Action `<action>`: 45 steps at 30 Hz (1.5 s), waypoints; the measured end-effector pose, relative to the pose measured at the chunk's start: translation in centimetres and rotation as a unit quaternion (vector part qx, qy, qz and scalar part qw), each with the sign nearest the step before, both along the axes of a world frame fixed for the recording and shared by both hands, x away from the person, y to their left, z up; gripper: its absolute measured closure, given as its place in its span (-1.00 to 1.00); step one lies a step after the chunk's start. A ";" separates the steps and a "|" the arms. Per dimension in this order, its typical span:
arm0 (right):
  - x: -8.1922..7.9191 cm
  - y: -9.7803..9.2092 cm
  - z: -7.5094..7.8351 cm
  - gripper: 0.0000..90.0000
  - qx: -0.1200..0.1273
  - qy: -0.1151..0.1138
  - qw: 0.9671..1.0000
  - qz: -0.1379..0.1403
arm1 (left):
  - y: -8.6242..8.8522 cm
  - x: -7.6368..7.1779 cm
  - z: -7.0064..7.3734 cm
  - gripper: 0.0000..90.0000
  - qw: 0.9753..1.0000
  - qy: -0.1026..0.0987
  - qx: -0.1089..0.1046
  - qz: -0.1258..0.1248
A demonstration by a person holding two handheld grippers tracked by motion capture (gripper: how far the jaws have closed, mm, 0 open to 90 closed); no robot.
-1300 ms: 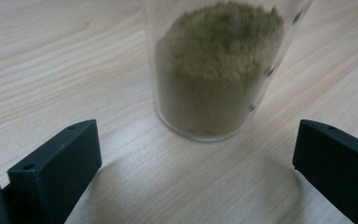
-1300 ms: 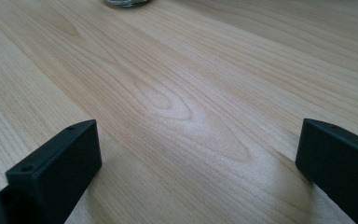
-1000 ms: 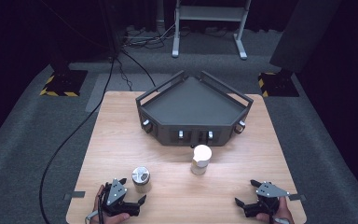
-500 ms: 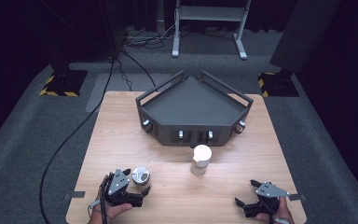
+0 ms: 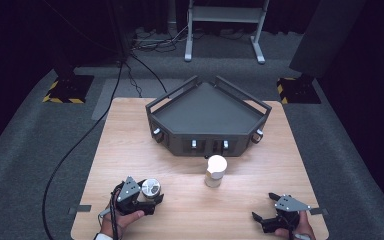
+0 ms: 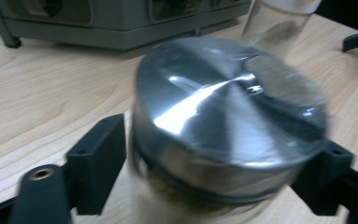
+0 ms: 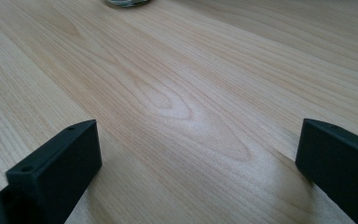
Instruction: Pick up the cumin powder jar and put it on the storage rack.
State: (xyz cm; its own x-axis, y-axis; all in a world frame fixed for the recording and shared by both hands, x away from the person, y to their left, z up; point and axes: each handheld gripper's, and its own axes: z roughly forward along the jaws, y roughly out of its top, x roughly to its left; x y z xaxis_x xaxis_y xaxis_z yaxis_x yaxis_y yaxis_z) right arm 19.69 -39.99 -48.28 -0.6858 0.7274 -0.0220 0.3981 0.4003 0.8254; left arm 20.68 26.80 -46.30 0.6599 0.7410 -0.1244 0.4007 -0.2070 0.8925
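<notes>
Left claw (image 6: 214, 186): jaws around a steel-lidded jar (image 6: 228, 126), grip unclear.
Right claw (image 7: 196, 163): released over bare bench (image 7: 177, 70).
Ahead: white-capped jar (image 5: 215, 170), then grey tray (image 5: 207, 107).

My high view looking forward and down over the whole worktop (image 5: 130, 135), my left tool (image 6: 214, 186) camera low and very close on a metal-lidded jar (image 6: 228, 116), my right tool (image 7: 196, 154) camera skimming bare wood, all sharing the worktop's near edge

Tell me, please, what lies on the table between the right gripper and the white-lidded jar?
Nothing: the high view shows bare wood between the right gripper and the white-lidded jar, and the right gripper view shows bare tabletop ahead of its spread jaws.
</notes>
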 end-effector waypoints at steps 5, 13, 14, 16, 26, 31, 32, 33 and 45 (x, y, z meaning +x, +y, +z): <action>0.0 0.0 0.0 -1.00 0.000 0.000 1.000 0.000 | 0.0 -0.1 -0.2 -0.37 1.000 -0.005 -0.001 -0.001; 0.0 -0.1 0.0 -1.00 0.000 0.000 1.000 0.001 | -0.3 -0.5 -0.4 -0.35 1.000 -0.012 -0.002 0.006; 0.0 -0.1 0.0 -1.00 0.000 0.000 1.000 0.001 | -0.3 -0.5 -0.4 -0.35 1.000 -0.011 -0.003 0.007; 0.0 -0.1 0.0 -1.00 0.000 0.000 1.000 0.001 | -0.3 -0.5 -0.2 -0.35 1.000 -0.010 -0.003 0.011; 0.0 -0.1 0.0 -1.00 0.000 0.000 1.000 0.001 | -0.8 -0.3 1.9 -0.35 0.999 0.012 -0.022 0.028; 0.0 -0.1 0.0 -1.00 0.000 0.000 1.000 0.001 | -1.6 0.2 3.9 -0.35 0.999 0.015 -0.026 0.031; 0.0 0.0 0.0 -1.00 0.000 0.000 1.000 0.001 | -1.8 0.4 4.3 -0.35 0.999 0.014 -0.023 0.030; 0.0 0.0 0.0 -1.00 0.000 0.000 1.000 0.001 | -2.1 0.6 4.7 -0.35 0.999 0.015 -0.020 0.033; -0.1 0.0 0.0 -1.00 0.000 0.000 1.000 -0.003 | -2.9 3.9 10.2 -0.34 0.999 0.001 -0.017 0.035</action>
